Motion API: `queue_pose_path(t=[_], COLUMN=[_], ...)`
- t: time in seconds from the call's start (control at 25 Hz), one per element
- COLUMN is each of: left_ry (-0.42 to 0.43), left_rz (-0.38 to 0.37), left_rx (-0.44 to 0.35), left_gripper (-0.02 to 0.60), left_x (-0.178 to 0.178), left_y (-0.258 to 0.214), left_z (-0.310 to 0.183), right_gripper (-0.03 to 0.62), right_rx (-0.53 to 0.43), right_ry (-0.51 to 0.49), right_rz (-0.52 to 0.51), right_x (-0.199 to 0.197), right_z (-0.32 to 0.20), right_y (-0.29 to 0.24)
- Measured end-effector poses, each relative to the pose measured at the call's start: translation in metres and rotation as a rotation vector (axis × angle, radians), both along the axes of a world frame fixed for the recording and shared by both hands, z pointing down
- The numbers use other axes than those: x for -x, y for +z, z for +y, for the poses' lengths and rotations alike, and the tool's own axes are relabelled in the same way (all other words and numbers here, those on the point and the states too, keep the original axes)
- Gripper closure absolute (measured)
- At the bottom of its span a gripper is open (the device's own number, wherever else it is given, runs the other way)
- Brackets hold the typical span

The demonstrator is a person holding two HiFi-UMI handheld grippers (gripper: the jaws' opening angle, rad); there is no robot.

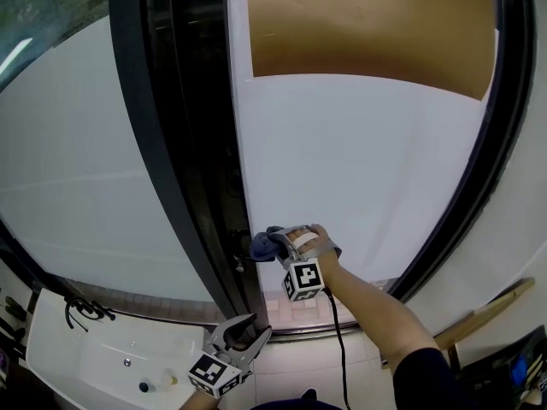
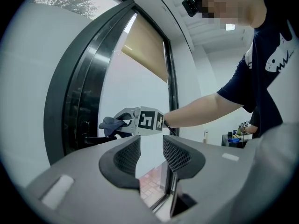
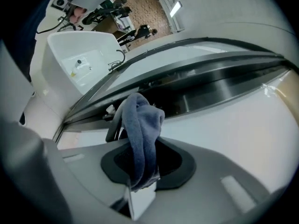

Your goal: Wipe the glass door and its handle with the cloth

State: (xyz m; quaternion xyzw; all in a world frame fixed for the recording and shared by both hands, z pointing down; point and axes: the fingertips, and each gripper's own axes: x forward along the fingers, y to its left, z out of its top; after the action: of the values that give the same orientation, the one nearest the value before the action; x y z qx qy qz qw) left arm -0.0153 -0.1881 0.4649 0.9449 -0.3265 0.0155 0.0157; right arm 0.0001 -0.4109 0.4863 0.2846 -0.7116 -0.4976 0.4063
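**Glazed doorway with a cloth held at the handle**

Frosted white glass door (image 1: 359, 169) fills the background. It is set in a glossy black curved frame (image 1: 167, 143), with a tan roller blind (image 1: 367, 32) over its upper part and pale floor tiles (image 1: 299, 361) at its foot. Right gripper (image 1: 273, 237), carried on a bare forearm, is raised at the door's left edge. Its jaws are clenched on a blue-grey cloth (image 3: 140, 129), a soft, napped fabric folded into a thick loop that rises from between the dark pads. Folded top of the cloth lies just beside the black lever handle (image 3: 111, 125), a slim curved bar mounted on the frame; whether cloth and handle actually touch cannot be told. Seen from the left gripper view, the bunched cloth sits just above the lever, at the tips of the right gripper. Left gripper (image 2: 150, 157) hangs lower, well apart from the cloth and near the door's bottom rail. Its jaws stand apart, released, and only floor tiles and glass show through the gap between their meshed black pads. Each gripper is smooth grey plastic and bears a cube with square black-and-white markers (image 1: 303, 280). White rectangular basin (image 1: 102, 361), smooth and glossy, stands at lower left, well apart from both grippers
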Motion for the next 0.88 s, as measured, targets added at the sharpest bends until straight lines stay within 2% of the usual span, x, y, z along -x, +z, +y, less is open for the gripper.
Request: queue_pose_path(t=[0.16, 0.36, 0.6, 0.88], left_ry=[-0.035, -0.058, -0.038, 0.022], left_rz=[0.001, 0.002, 0.001, -0.003], left_rx=[0.005, 0.003, 0.001, 0.001], left_gripper=[0.434, 0.434, 0.434, 0.434], left_x=[0.012, 0.017, 0.010, -0.013], left_y=[0.003, 0.003, 0.002, 0.000], left_z=[0.001, -0.001, -0.006, -0.007], right_gripper=[0.522, 0.522, 0.522, 0.522], right_rx=[0.019, 0.035, 0.055, 0.023], right_ry=[-0.016, 0.014, 0.071, 0.217], right_rz=[0.045, 0.062, 0.115, 0.187], right_x=[0.023, 0.001, -0.066, -0.170], right_z=[-0.008, -0.019, -0.016, -0.017], right_y=[0.013, 0.028, 0.046, 0.050])
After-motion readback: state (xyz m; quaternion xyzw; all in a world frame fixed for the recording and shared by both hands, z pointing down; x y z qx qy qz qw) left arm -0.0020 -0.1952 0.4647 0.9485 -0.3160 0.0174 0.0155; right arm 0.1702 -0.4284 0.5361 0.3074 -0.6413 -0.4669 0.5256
